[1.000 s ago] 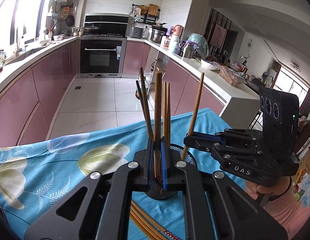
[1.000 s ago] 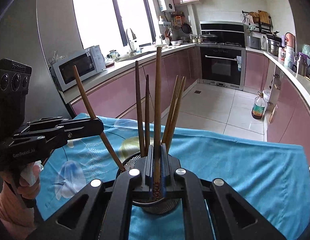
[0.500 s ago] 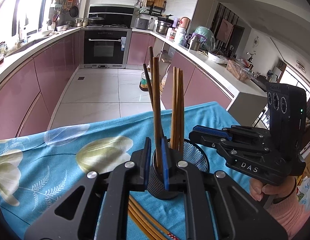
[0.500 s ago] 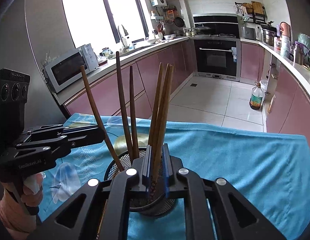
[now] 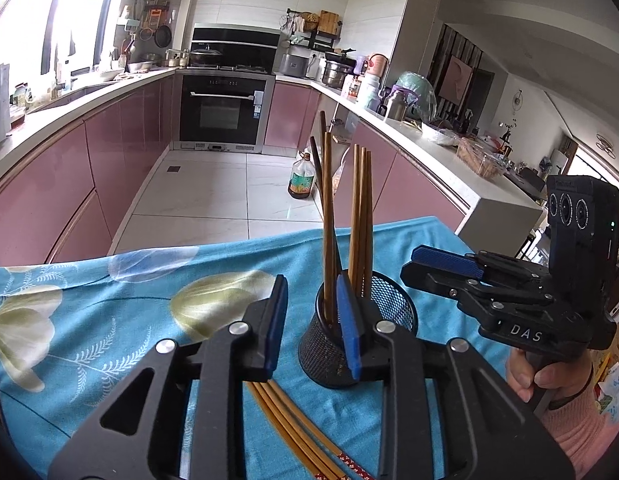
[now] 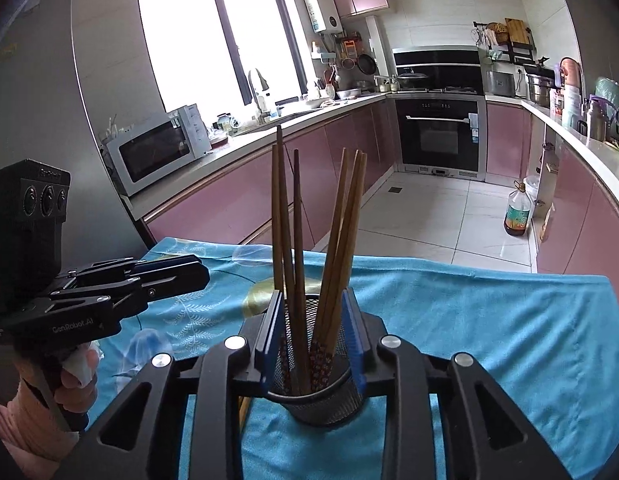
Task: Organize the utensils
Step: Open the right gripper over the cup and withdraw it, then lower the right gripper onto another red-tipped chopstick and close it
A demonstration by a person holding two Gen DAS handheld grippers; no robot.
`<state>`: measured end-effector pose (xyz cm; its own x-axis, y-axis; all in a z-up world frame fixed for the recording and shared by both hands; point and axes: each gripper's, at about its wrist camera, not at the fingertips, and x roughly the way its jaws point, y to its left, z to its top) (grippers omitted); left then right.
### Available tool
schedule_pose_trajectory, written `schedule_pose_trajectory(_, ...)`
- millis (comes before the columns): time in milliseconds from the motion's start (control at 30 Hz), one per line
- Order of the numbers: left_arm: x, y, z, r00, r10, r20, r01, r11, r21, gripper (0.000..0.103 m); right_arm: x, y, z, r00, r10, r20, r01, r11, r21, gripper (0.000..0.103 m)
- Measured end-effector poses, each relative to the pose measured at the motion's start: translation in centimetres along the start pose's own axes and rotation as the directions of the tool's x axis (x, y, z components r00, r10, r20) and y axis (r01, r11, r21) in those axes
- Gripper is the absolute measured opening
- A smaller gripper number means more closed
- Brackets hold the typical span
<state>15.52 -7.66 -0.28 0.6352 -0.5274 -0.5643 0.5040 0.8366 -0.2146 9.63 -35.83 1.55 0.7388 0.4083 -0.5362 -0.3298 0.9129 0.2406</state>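
your left gripper (image 5: 313,324) is opening: its blue pads stand apart, and the brown chopstick it was pinching a second ago now stands free inside the black mesh holder (image 5: 359,338), leaning on the holder's near rim. your right gripper (image 6: 311,334) is opening too, its pads parting on either side of the holder with nothing pressed between them, though the holder and its chopsticks sit in the gap as that camera sees it. judging from this, both sticks are delivered and this drop is done.

against the earlier frames: a second ago each claw was clamped on one upright stick above the holder, and the stick slanting out toward the right gripper was still outside the bundle. now the standing chopsticks (image 6: 309,236) form two loose groups inside the holder, darker ones to the holder's left in the right wrist view and lighter ones to its right.

the work is not finished: loose chopsticks (image 5: 293,428) lie flat on the blue floral cloth (image 5: 109,320) just in front of the holder, under your left gripper. those look like your next pick.
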Motion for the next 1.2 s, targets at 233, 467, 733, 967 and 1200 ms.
schedule_pose_trajectory(233,-3.8,0.9,-1.6,0.996,0.053,0.068,-0.052,0.999,-0.014,0.040,-2.7,2.1,-1.2,0.997,0.062,0.041,-0.060,0.996,-0.061,0.036)
schedule_pose_trajectory(467,-5.7,2.3,-4.6,0.993,0.094,0.068,-0.091,0.995,-0.045,0.052,-3.8,4.0,-3.5,0.993,0.119,0.018,-0.116,0.987,-0.108,0.042)
schedule_pose_trajectory(733,-4.4,3.1,-8.5,0.990,0.137,-0.033,-0.139,0.989,-0.058,0.055,-0.8,5.0,-6.8,0.985,0.135,-0.105,-0.143,0.987,-0.077,0.043)
schedule_pose_trajectory(967,-2.8,2.8,-11.4,0.983,0.149,-0.109,-0.156,0.986,-0.059,0.055,1.4,5.4,-8.5,0.977,0.119,-0.177,-0.131,0.990,-0.057,0.043)
schedule_pose_trajectory(1200,-1.6,2.5,-12.6,0.978,0.138,-0.157,-0.150,0.987,-0.062,0.055,2.3,5.5,-9.5,0.971,0.109,-0.213,-0.122,0.991,-0.050,0.043)
